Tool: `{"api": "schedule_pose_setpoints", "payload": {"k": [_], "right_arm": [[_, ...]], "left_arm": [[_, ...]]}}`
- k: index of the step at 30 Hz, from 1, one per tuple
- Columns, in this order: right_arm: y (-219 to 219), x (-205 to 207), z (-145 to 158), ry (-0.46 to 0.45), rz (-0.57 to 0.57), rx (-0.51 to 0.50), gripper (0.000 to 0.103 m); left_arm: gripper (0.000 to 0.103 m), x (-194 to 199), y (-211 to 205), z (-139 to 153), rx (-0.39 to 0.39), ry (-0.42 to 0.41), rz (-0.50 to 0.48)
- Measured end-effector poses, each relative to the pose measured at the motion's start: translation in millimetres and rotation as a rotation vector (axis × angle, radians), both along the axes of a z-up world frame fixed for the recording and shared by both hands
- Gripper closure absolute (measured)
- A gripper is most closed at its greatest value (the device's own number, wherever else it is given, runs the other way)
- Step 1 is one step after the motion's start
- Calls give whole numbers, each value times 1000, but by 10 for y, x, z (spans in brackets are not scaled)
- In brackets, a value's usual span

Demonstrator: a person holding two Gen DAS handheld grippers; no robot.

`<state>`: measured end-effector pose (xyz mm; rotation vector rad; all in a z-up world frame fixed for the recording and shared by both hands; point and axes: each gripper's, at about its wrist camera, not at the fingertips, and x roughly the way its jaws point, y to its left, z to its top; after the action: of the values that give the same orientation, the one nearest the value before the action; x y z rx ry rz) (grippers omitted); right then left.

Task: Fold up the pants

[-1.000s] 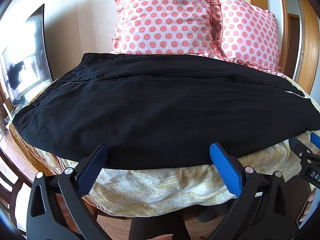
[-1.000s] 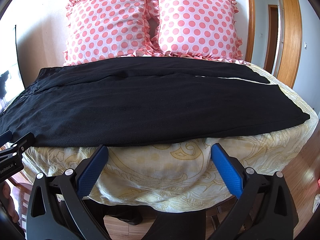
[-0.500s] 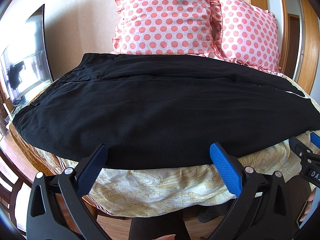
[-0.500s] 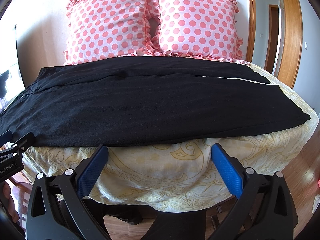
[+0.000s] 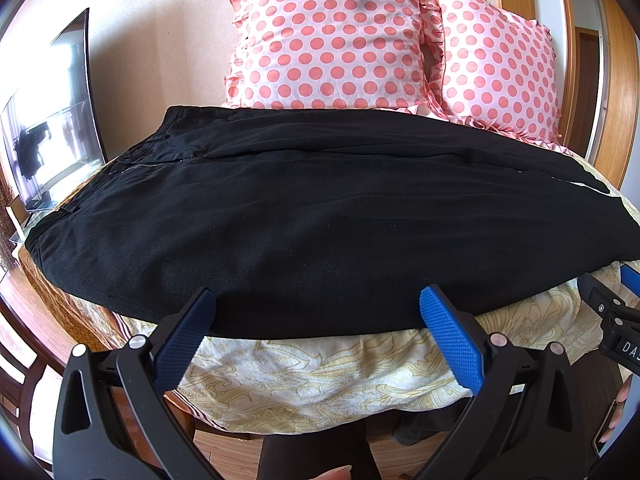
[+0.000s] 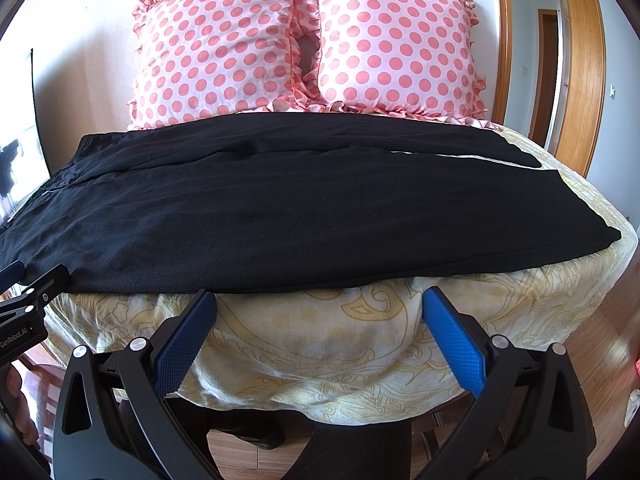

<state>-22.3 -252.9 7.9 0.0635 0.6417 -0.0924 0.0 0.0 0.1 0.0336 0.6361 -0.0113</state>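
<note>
Black pants (image 5: 312, 220) lie spread flat across the bed, waistband at the left, leg ends at the right; they also show in the right wrist view (image 6: 300, 208). My left gripper (image 5: 316, 300) is open and empty, its blue fingertips at the pants' near edge. My right gripper (image 6: 320, 300) is open and empty, just short of the near edge, over the bedsheet. The right gripper shows at the right edge of the left wrist view (image 5: 612, 312); the left gripper shows at the left edge of the right wrist view (image 6: 28, 292).
The bed has a cream patterned sheet (image 6: 320, 340) hanging over its near edge. Two pink polka-dot pillows (image 5: 332, 40) (image 6: 396, 44) stand against the wall behind the pants. A mirror (image 5: 48, 120) stands left of the bed. Wooden floor (image 6: 600, 352) and door frame lie to the right.
</note>
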Motion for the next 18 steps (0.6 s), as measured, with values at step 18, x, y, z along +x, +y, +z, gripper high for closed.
{"api": "schedule_pose_setpoints", "payload": {"k": [18], "right_arm": [[6,1,1,4,0,1,1]], "left_arm": [[2,-1,-1,-1,0,-2,-1]]}}
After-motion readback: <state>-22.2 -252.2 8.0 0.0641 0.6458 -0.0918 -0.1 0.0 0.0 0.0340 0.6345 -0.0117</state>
